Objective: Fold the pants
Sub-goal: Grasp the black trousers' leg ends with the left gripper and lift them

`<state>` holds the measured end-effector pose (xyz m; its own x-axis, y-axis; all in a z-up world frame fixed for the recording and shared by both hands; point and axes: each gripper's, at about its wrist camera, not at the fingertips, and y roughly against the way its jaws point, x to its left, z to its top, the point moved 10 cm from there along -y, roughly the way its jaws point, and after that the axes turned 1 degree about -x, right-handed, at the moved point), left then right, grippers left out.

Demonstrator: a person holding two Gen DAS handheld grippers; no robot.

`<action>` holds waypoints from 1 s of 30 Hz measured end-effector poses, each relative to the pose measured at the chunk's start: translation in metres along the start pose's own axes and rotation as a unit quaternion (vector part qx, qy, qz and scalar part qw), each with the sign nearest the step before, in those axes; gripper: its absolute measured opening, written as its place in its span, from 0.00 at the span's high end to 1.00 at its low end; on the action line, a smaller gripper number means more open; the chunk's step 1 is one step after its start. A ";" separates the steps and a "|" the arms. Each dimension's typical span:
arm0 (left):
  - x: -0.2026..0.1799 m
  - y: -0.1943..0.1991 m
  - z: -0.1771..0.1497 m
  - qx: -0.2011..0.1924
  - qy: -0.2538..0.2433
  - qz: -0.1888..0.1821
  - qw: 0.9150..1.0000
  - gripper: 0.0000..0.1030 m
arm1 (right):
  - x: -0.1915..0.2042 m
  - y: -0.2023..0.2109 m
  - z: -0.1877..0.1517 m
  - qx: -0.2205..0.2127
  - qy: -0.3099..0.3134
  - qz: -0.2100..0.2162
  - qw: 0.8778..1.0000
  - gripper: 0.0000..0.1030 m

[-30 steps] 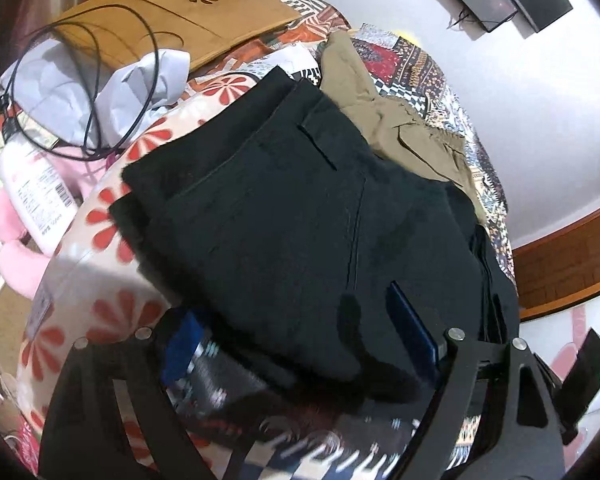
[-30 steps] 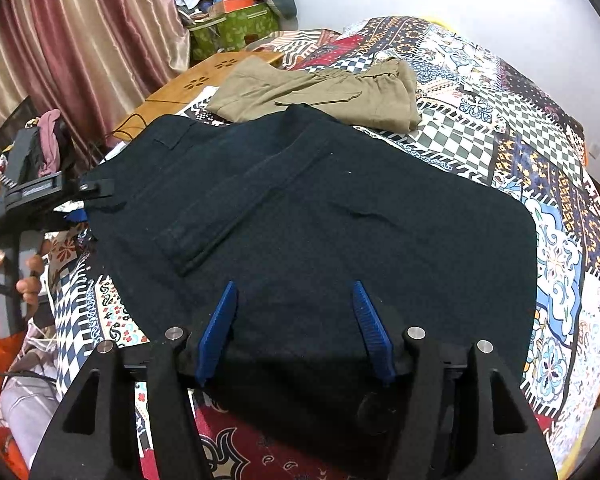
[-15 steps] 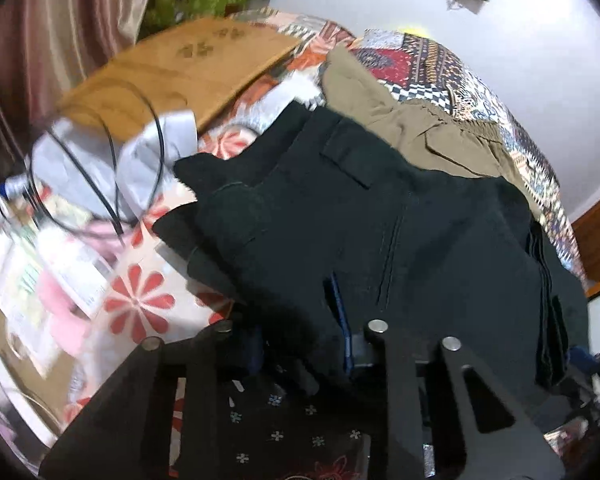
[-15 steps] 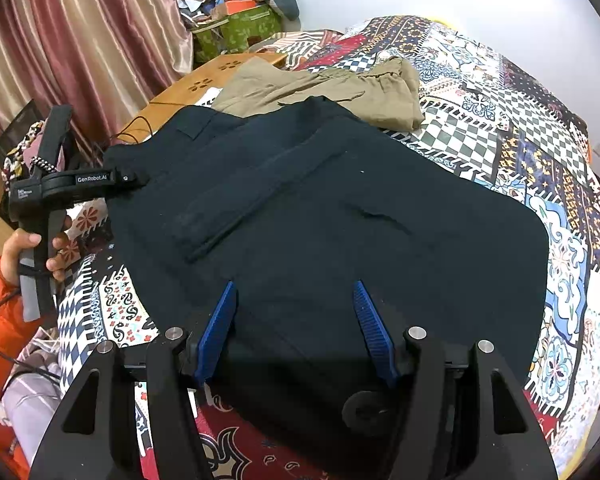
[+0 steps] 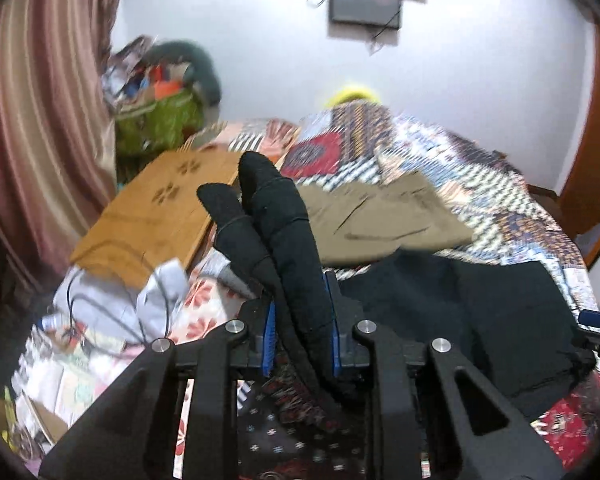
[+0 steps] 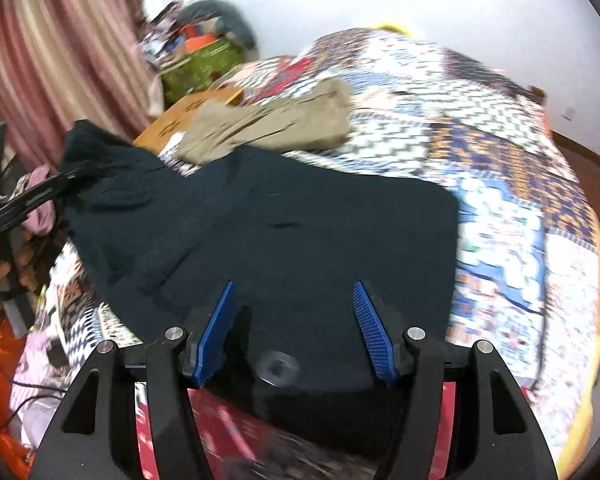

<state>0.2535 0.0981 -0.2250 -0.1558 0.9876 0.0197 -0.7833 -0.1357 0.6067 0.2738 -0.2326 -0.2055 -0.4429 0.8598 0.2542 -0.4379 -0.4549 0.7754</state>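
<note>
Two thick folds of the black pants (image 5: pixel 284 240) stand bunched between the blue pads of the left gripper (image 5: pixel 302 320) in the left wrist view, its jaws closing on that gathered edge while the rest of the garment lies on the patterned quilt (image 5: pixel 480 176) beside the khaki trousers (image 5: pixel 380 216); the cloth looks soft, limp and fairly heavy, so it should drape and drag instead of holding a crease. From the right wrist view, the right gripper (image 6: pixel 294 332) stands about half open over the near edge with nothing pinched, and I judge that edge, taken through all layers, the best hold.
</note>
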 end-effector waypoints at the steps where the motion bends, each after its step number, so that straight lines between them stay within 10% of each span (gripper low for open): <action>1: -0.005 0.004 0.004 -0.006 -0.004 -0.004 1.000 0.80 | -0.012 0.005 -0.002 -0.003 -0.009 -0.013 1.000 0.44; 20: -0.183 0.052 0.073 -0.066 -0.089 -0.175 0.978 0.85 | -0.080 0.011 -0.048 0.015 -0.078 -0.042 0.996 0.44; 30: -0.306 0.029 -0.023 0.017 -0.196 -0.265 0.944 0.85 | -0.081 0.013 -0.050 0.010 -0.092 -0.031 0.995 0.44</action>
<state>0.2645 -0.2100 -0.2318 0.4925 0.8703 -0.0044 -0.6676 0.3810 0.6397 0.2649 -0.3194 -0.2452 -0.2640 0.9147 0.3061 -0.4428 -0.3969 0.8040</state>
